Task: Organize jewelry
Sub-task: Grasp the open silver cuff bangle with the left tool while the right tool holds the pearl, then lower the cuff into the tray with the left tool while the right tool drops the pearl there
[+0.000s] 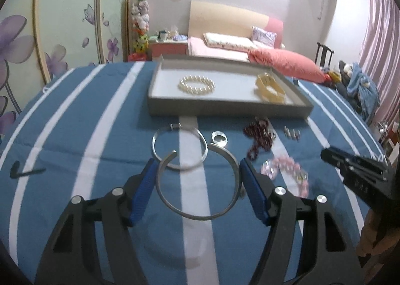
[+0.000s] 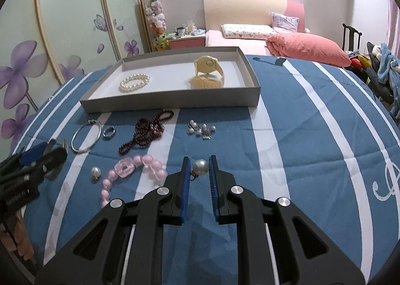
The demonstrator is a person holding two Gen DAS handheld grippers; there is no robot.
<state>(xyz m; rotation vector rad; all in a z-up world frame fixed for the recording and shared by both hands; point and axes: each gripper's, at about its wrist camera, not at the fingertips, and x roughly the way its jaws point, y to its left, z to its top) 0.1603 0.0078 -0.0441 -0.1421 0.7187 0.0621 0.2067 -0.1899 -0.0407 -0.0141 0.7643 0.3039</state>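
Note:
My left gripper (image 1: 198, 163) is shut on an open silver cuff bangle (image 1: 197, 217), one blue pad on each side, held a little above the striped cloth. My right gripper (image 2: 200, 158) is shut on a pearl earring (image 2: 200, 167) at its fingertips. Beyond them stands the grey tray (image 1: 225, 110) (image 2: 175, 102) holding a pearl bracelet (image 1: 196, 85) (image 2: 135, 82) and a yellow watch (image 1: 270, 87) (image 2: 210, 72). On the cloth lie a closed silver bangle (image 1: 154, 143), a ring (image 1: 219, 138), dark red beads (image 2: 147, 132), a pink bead bracelet (image 2: 135, 170) and a cluster of pearl earrings (image 2: 201, 130).
A single pearl earring (image 2: 95, 172) lies left of the pink beads. The blue and white striped cloth (image 2: 312, 135) stretches bare to the right of the tray. Behind are a bed with a pink pillow (image 2: 307, 50) and a flowered wardrobe (image 2: 37, 60).

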